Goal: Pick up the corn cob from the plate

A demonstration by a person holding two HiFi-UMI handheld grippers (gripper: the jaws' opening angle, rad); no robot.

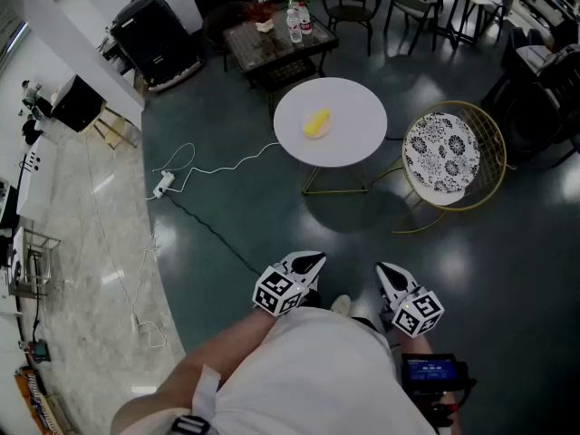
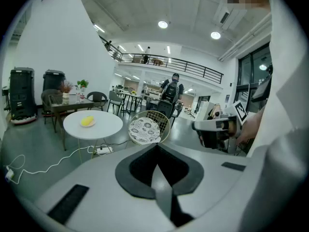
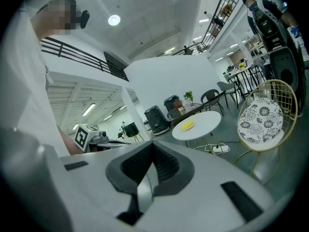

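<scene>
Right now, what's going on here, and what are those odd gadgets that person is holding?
A person is standing with a two-jaw gripper in each hand, held close in front of the body. The left gripper and the right gripper both have their jaws together, with nothing between them. The yellow corn cob they are meant to pick up lies untouched on a round white table some way ahead, next to a gold wire chair. The pickup has not started yet.

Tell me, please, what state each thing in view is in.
Corn cob: lying on the round table, untouched.
Left gripper: shut, nothing held, well short of the table.
Right gripper: shut, nothing held, well short of the table.
Cushioned chair: unoccupied.
</scene>
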